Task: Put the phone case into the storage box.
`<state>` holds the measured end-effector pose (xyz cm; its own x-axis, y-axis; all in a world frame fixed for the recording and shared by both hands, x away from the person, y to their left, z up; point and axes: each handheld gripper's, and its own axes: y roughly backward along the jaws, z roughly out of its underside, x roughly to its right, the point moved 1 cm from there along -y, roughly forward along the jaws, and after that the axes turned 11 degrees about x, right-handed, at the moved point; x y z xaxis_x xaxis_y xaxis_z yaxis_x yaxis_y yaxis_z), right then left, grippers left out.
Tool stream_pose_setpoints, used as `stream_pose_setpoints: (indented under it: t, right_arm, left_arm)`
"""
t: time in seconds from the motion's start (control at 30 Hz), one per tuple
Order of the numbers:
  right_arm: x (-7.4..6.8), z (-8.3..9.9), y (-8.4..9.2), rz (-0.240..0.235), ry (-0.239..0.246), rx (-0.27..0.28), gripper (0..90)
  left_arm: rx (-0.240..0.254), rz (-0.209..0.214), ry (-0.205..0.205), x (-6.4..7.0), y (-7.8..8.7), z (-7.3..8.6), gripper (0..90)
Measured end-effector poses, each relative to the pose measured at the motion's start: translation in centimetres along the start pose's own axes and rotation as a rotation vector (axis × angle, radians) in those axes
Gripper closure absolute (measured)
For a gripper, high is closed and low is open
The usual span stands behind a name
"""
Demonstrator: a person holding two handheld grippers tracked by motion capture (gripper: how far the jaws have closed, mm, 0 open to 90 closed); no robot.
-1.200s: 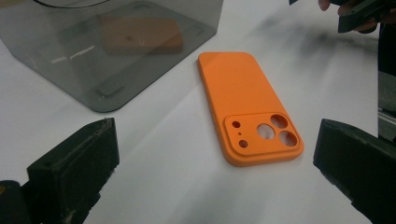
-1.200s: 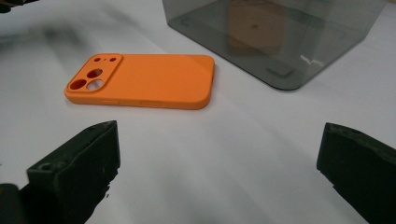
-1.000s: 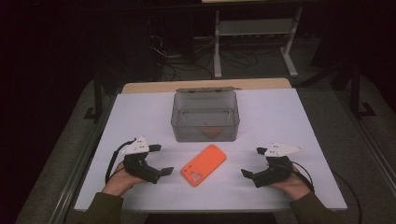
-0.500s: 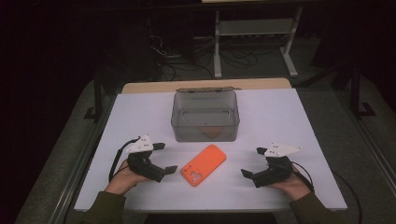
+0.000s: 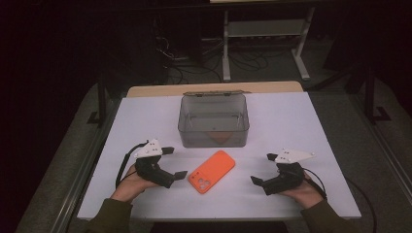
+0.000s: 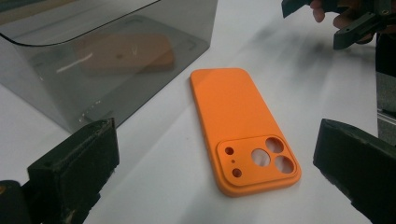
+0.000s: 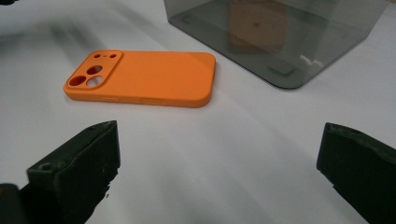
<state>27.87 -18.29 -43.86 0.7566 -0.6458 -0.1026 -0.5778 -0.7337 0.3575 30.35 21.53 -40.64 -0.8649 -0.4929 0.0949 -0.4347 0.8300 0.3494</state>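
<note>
An orange phone case (image 5: 212, 171) lies back up on the white table (image 5: 291, 116), its camera cut-outs toward the front edge. My left gripper (image 5: 175, 162) is open just left of the case, apart from it, jaws pointing right. In the left gripper view the case (image 6: 243, 126) lies ahead between the wide jaws of my left gripper (image 6: 217, 140). To the case's right, my right gripper (image 5: 261, 168) is open and farther off. The right gripper view has the case (image 7: 144, 77) ahead on the left of my right gripper (image 7: 222, 140).
A clear grey plastic box (image 5: 214, 120) stands open-topped just behind the case. An orange patch shows through its front wall; I cannot tell whether it is a reflection or an object. Beyond the table are a dark floor, cables and a white metal stand (image 5: 265, 29).
The left gripper has moved a little to the right, closer to the phone case. The right gripper and the case have stayed still.
</note>
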Motion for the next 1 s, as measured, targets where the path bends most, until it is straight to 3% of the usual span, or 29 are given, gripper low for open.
stream_pose_setpoints:
  t: [1.0]
  right_arm:
    - [0.0,0.1,-0.1,0.009,0.005,-0.011,0.0]
  left_arm:
    - [0.009,0.033,-0.012,0.6,-2.8,-1.6,0.0]
